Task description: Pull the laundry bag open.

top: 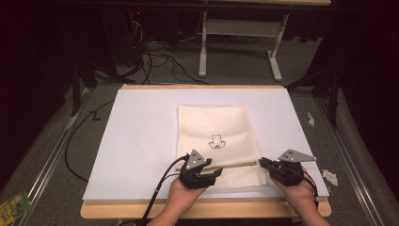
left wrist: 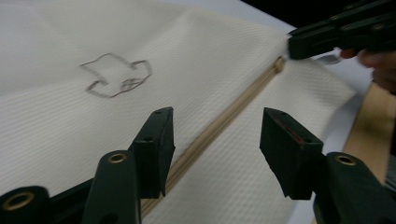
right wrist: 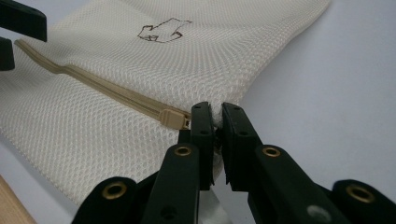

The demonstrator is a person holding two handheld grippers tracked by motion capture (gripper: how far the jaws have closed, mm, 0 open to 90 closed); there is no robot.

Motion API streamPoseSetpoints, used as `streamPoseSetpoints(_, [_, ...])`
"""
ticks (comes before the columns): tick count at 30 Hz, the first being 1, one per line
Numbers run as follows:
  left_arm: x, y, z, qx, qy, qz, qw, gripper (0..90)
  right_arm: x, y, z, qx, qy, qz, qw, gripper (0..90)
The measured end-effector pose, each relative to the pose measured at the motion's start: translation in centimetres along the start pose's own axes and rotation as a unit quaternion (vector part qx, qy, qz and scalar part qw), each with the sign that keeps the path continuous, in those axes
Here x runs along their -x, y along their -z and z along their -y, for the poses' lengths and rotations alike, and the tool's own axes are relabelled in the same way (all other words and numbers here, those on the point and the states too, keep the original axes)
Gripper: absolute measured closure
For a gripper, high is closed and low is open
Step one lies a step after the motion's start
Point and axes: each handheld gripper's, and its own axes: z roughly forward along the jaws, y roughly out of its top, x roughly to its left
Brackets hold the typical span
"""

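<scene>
A cream mesh bag [top: 216, 125] with a small black line drawing [top: 217, 141] lies flat on the white sheet [top: 141, 141]. Its tan zipper [top: 235, 164] runs across the near part of the bag. My left gripper [left wrist: 215, 133] is open, its jaws standing either side of the zipper [left wrist: 219, 126] just above the mesh. It sits at the bag's near left [top: 214, 173]. My right gripper [right wrist: 215, 114] is shut on the bag's edge [right wrist: 243, 93] at the zipper's right end, right beside the tan zipper pull [right wrist: 175, 119]. In the high view the right gripper [top: 261, 163] is at the bag's right side.
The white sheet covers a wooden table [top: 202, 209] whose front edge lies just under the hands. Beyond the table are floor cables [top: 160, 61] and a white table frame [top: 240, 33]. Crumpled paper scraps [top: 330, 177] lie to the right, a green packet [top: 11, 205] at the lower left.
</scene>
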Motion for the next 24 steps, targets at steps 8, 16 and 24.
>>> streamPoseSetpoints(8, [2.1,-4.6,-1.2,-0.004,0.003,0.029,0.9996,58.8,0.1,0.1,-0.1,0.011,0.002,-0.004,0.9999,85.0])
streamPoseSetpoints(16, [3.8,-8.7,-1.3,-0.033,-0.001,0.018,0.9993,65.2,-0.1,0.4,-0.3,0.022,-0.004,-0.017,0.9996,85.3])
streamPoseSetpoints(24, [4.0,-9.2,-1.8,-0.019,-0.005,0.01,0.9998,79.4,-0.2,0.4,-0.4,0.03,-0.006,-0.026,0.9992,85.4])
